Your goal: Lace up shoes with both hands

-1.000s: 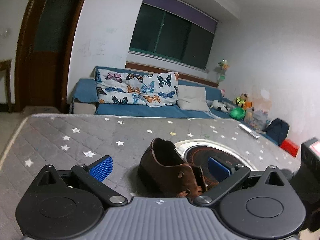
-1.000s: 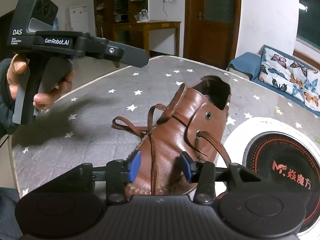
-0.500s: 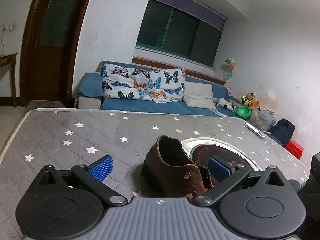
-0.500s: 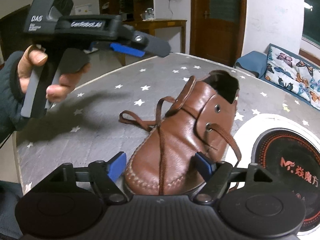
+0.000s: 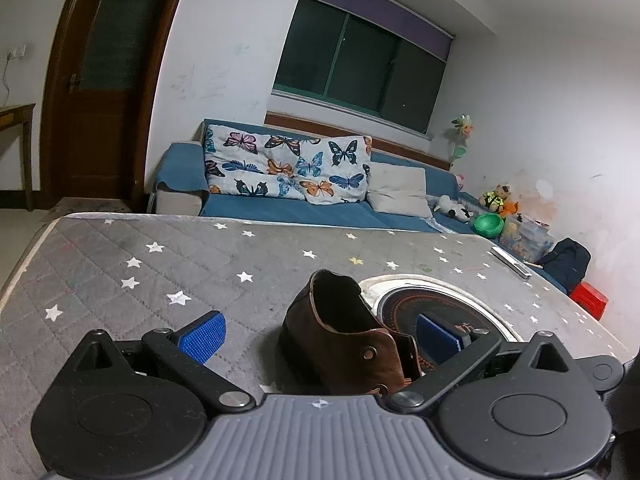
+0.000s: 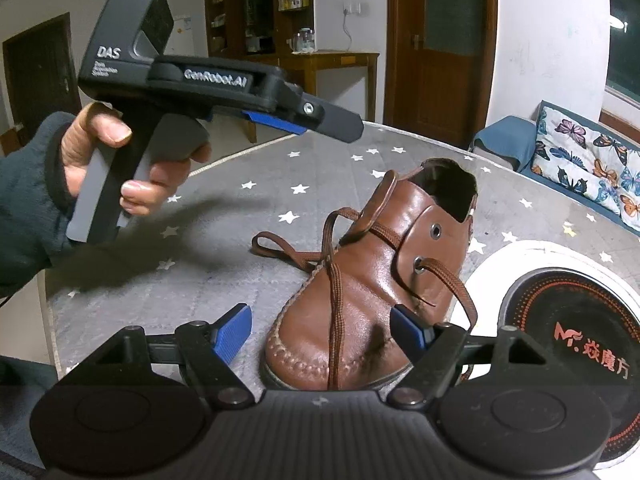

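The brown leather shoe (image 6: 372, 280) lies on the grey star-printed mattress (image 6: 248, 240), its right edge against a round white-rimmed disc with a dark centre (image 6: 560, 320). Its long axis runs from the stitched toe, nearest the right wrist camera, away and a little to the right toward the open heel collar. In the left wrist view the same shoe (image 5: 340, 336) shows its heel end up and away, the toe cut off behind the tool body.

The brown lace (image 6: 336, 300) is loose: 1 strand runs down the vamp to the toe, 1 loops out of the lower right eyelet, and another trails onto the mattress to the left. The upper eyelet is unthreaded. Where the strand on the toe ends is hidden by the tool.

The right tongs (image 6: 320, 332) stand wide, having just been opening, with the toe between the blue pads (image 6: 232, 336); the left pad clears the leather, while the right pad sits at the shoe's side, contact hard to judge. They angle downward at the shoe.

The left tongs (image 6: 320, 120) hang above the mattress, well left of the shoe, tilted slightly down. A hand (image 6: 120, 168) in a dark sleeve (image 6: 28, 208) grips the handle. From their own camera the left tongs (image 5: 320, 336) are wide, straddling the shoe without touching.
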{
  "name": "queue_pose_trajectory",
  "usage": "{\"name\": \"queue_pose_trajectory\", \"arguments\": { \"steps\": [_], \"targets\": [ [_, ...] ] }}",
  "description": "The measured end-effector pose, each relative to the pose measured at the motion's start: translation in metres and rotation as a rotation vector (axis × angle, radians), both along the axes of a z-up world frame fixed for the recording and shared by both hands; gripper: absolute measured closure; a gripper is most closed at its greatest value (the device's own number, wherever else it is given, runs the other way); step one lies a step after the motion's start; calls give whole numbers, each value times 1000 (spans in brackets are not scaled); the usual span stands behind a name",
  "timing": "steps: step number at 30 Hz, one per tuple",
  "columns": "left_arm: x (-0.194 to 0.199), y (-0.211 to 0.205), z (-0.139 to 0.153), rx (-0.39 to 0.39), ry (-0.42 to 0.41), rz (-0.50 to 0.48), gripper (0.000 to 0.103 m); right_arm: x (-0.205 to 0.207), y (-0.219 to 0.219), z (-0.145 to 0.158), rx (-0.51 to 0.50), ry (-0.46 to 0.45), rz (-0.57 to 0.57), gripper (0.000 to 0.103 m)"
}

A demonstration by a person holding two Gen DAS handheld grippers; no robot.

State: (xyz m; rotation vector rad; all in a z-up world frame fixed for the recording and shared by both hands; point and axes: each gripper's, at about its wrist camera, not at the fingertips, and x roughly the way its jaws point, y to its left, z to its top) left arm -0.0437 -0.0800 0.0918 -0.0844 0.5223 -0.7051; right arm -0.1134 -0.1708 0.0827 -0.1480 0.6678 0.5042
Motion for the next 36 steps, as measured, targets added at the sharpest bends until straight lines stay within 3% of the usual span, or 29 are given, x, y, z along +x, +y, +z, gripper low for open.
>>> {"name": "queue_pose_trajectory", "arguments": {
  "steps": [7, 13, 19, 20, 22, 24, 26, 31, 36],
  "targets": [
    [2, -5, 1, -4, 1, -9, 0, 0, -4, 4, 26, 9, -15, 32],
    [4, -7, 2, -13, 8, -15, 0, 2, -6, 4, 37, 19, -24, 43],
    [3, -14, 4, -19, 28, -64, 0, 9, -7, -2, 48, 46, -34, 62],
    [2, -15, 4, -21, 33, -77, 0, 10, -7, -2, 48, 48, -36, 70],
    [0, -21, 4, -10, 42, -96, 1, 12, -5, -3, 43, 50, -38, 76],
    [-4, -28, 4, 17, 46, -105, 3, 13, -3, -4, 35, 50, -39, 93],
    [-8, -34, 3, 31, 50, -107, 9, 11, -3, -3, 18, 42, -35, 98],
    [-25, -46, -3, 54, 37, -99, 19, 1, -2, 4, -67, -30, -29, 100],
    [-32, -53, -9, 74, 36, -75, 20, -9, -9, 14, -161, -104, -34, 100]
  ]
}}
